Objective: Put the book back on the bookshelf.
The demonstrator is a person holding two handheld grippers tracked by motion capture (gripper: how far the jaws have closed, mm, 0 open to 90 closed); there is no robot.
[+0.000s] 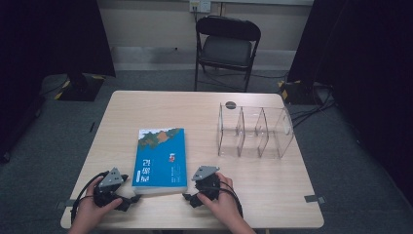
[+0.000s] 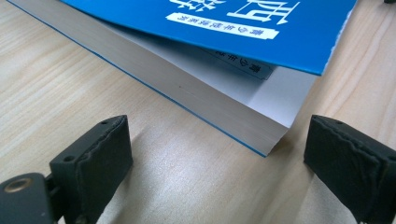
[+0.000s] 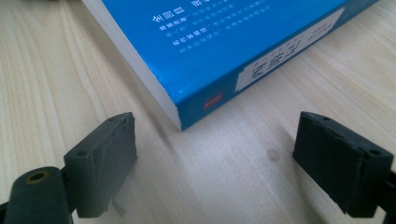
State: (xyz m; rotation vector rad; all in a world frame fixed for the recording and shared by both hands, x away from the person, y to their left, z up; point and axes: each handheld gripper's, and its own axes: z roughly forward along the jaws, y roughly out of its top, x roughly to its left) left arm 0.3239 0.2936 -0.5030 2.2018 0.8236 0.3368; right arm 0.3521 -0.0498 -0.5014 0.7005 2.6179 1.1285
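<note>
A thick book with a blue cover [image 1: 160,158] lies flat on the wooden table [image 1: 160,105], near its front edge. My left gripper [image 1: 129,201] sits low at the book's near left corner, and in the left gripper view the left gripper [image 2: 219,161] is open, with the page-edge corner of the book [image 2: 224,18] just ahead of the jaws and its cover curling up a little. My right gripper [image 1: 189,199] is at the near right corner. In the right gripper view the right gripper [image 3: 215,158] is open, with the spine corner of the book [image 3: 224,42] just beyond the jaws.
A clear plastic organiser [image 1: 255,131] with three upright compartments stands on the right half of the table. A black folding chair [image 1: 226,46] stands behind the far edge. Bare wood lies between the book and the organiser.
</note>
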